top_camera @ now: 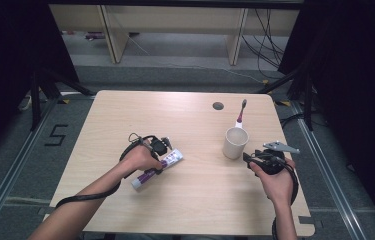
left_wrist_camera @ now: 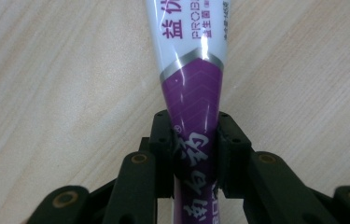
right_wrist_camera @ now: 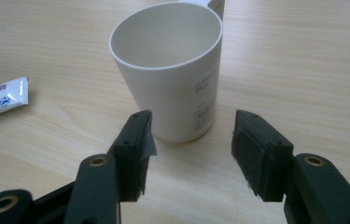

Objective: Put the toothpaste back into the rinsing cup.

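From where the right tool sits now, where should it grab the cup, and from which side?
Grip the cup low on its wall, coming level from the person's side, where the open right tool already faces it. It stands upright and narrows toward the base, so the jaws likely fit there, clear of the toothbrush behind.

My table [top_camera: 195,200] is pale wood-look board, matt, with a fine straight grain running across it. The toothpaste tube [left_wrist_camera: 196,93] is smooth glossy plastic, white and purple with a silvery band, and it throws a bright streak of light. The cup [right_wrist_camera: 172,79] looks like matt cream plastic, smooth inside and out, with small grey print on its wall. My left tongs [left_wrist_camera: 195,149] and my right tongs [right_wrist_camera: 191,154] are matt black plastic with brass-coloured rivets; the right one's pads [right_wrist_camera: 252,154] look slightly rough. The toothbrush [top_camera: 241,112] is too small to judge.
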